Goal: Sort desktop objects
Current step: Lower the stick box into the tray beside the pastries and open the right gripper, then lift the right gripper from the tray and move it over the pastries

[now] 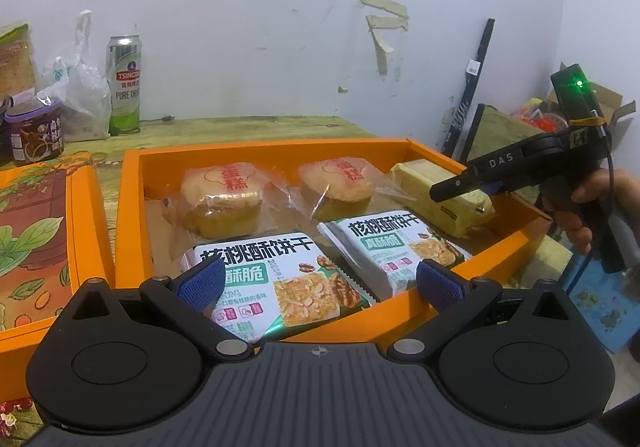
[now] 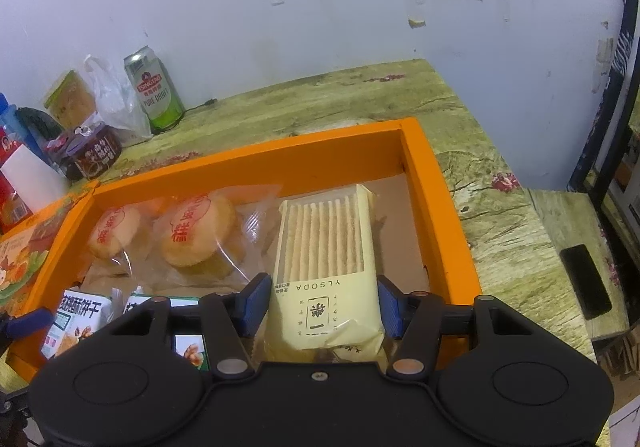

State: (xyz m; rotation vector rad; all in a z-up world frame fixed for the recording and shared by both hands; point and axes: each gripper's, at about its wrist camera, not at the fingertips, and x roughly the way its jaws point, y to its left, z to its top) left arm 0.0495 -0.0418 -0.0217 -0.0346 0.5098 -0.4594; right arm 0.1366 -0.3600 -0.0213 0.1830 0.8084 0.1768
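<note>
While my right gripper pinches the pale yellow cracker packet at the right end of the orange cardboard box, my left gripper hangs wide open, empty, over the walnut-biscuit packs; the packet's near end is hidden.

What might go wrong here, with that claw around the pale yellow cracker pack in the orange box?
The right claw straddles the cracker pack; squeezing hard could crack the thin crackers inside. It grips near one end, so the pack might sag or slip when lifted. The wrapped cake lies close beside it, and its loose plastic could snag.
</note>
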